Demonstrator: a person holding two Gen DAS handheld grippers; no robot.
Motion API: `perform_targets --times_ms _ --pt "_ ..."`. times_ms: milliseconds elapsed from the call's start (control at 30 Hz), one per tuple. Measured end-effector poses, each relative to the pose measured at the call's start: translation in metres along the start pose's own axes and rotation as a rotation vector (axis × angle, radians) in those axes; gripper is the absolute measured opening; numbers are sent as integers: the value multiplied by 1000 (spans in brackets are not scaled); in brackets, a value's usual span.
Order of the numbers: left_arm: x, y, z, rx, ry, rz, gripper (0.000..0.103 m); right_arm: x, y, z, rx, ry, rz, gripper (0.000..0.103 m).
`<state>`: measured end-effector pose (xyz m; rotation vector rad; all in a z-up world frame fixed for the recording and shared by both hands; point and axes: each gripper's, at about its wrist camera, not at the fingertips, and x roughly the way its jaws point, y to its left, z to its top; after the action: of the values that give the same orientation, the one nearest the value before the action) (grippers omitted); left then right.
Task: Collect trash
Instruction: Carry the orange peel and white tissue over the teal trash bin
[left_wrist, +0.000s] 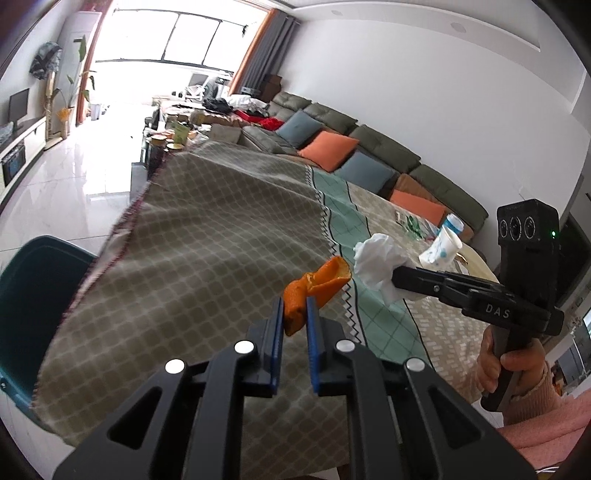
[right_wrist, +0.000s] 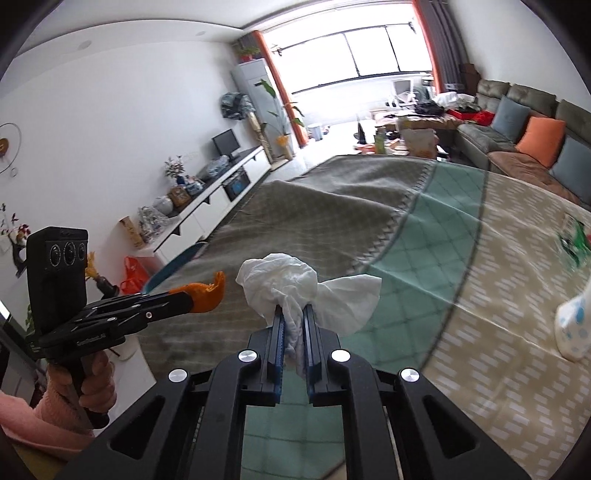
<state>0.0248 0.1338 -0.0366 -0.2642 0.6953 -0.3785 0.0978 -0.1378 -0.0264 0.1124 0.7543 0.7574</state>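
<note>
Trash first: one orange peel (left_wrist: 314, 291), curled and pebbly-skinned, pinched in my left gripper (left_wrist: 295, 317), jaws nearly closed on its lower end, held above the tablecloth (left_wrist: 207, 236). One crumpled white tissue (right_wrist: 291, 284), soft and creased, clamped in my right gripper (right_wrist: 294, 325), jaws narrow around its twisted tail, also off the table. Tablecloth is woven fabric in three bands: grey-brown lattice, teal diamond strip, beige dash print. One white paper cup (left_wrist: 443, 249) with blue dots lies tipped on the cloth at 2 o'clock from the peel in the left view; the right view only catches its edge at 3 o'clock. One green-and-white wrapper (right_wrist: 574, 240) sits on the beige band. Only the left view shows the dark teal bin (left_wrist: 33, 302), at 9 o'clock beside the table edge. Both views show the sofa (left_wrist: 373, 147).
</note>
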Motion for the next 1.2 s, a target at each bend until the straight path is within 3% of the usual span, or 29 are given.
perform_targets --times_ms 1200 --pt "-101 96 -3 -179 -154 300 13 87 100 39 -211 75 230 9"
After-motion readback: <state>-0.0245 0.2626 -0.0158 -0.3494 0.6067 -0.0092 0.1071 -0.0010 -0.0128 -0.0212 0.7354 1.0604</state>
